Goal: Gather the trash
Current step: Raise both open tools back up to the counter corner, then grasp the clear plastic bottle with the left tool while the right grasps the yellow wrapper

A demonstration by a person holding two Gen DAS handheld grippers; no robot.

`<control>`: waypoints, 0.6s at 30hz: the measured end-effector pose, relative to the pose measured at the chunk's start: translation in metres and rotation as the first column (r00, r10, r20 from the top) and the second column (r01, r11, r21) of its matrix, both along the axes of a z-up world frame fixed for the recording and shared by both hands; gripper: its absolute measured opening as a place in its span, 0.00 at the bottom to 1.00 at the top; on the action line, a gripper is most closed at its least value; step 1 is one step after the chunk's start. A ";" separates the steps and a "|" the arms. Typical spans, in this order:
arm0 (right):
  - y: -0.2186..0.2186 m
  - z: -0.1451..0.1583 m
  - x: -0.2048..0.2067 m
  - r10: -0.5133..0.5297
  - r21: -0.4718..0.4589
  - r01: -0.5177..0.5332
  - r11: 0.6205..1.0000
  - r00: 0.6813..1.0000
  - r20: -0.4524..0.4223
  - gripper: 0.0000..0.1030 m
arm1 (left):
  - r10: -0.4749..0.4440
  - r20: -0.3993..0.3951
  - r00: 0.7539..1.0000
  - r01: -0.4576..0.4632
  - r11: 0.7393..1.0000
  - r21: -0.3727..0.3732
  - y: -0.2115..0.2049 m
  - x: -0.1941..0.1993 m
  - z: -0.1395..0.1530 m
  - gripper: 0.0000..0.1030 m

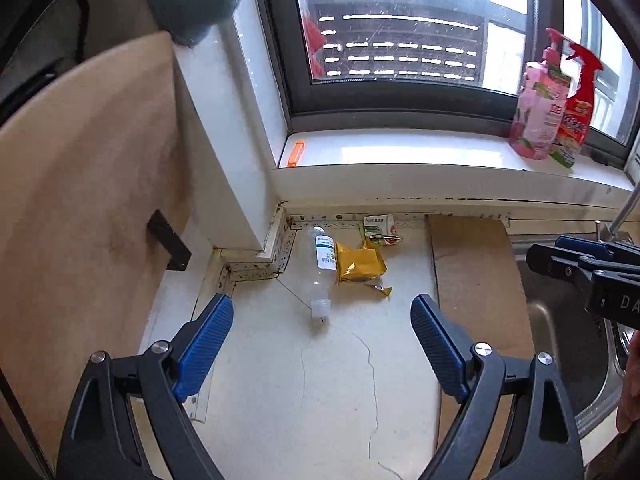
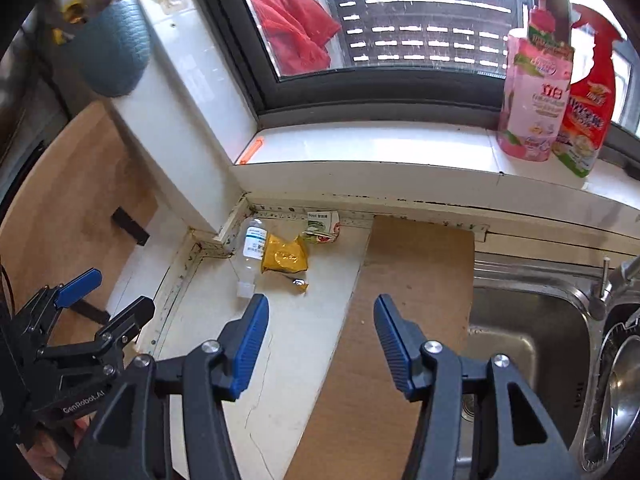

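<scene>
A clear plastic bottle [image 1: 322, 270] lies on the white counter near the back corner, cap toward me. A yellow wrapper [image 1: 360, 266] lies just right of it, and a crumpled white-green carton [image 1: 380, 229] sits against the back wall. The same bottle [image 2: 251, 254], wrapper [image 2: 285, 258] and carton [image 2: 322, 227] show in the right wrist view. My left gripper [image 1: 322, 320] is open and empty, just short of the bottle's cap. My right gripper [image 2: 320, 322] is open and empty, further right and back; it also shows at the left view's right edge [image 1: 568, 264].
A wooden board [image 1: 476, 276] lies right of the trash, beside a steel sink [image 2: 528, 320]. A second wooden board [image 1: 80, 200] stands at the left. Pink bottle [image 2: 534, 92] and red spray bottle [image 2: 588, 100] stand on the window sill [image 1: 400, 148]. A blue pot [image 2: 112, 48] hangs top left.
</scene>
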State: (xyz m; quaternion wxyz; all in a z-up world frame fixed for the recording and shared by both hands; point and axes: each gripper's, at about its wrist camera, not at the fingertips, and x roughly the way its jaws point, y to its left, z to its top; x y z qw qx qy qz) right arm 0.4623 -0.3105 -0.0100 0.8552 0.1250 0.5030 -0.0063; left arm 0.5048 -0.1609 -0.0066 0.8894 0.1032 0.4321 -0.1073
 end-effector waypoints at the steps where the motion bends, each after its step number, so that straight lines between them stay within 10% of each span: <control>1: -0.008 -0.014 0.015 0.000 0.027 0.000 1.000 1.000 -0.021 0.54 | 0.009 -0.021 1.000 -0.009 1.000 0.006 -0.004 0.018 -0.012 0.87; 10: -0.027 -0.141 0.106 0.016 0.274 0.022 0.962 0.990 -0.137 0.54 | 0.140 -0.201 0.970 -0.137 0.990 0.031 0.001 0.129 -0.116 0.87; 18: -0.007 -0.187 0.132 0.048 0.394 0.013 0.919 0.988 -0.146 0.54 | 0.147 -0.273 0.951 -0.154 0.988 -0.004 0.011 0.147 -0.168 0.87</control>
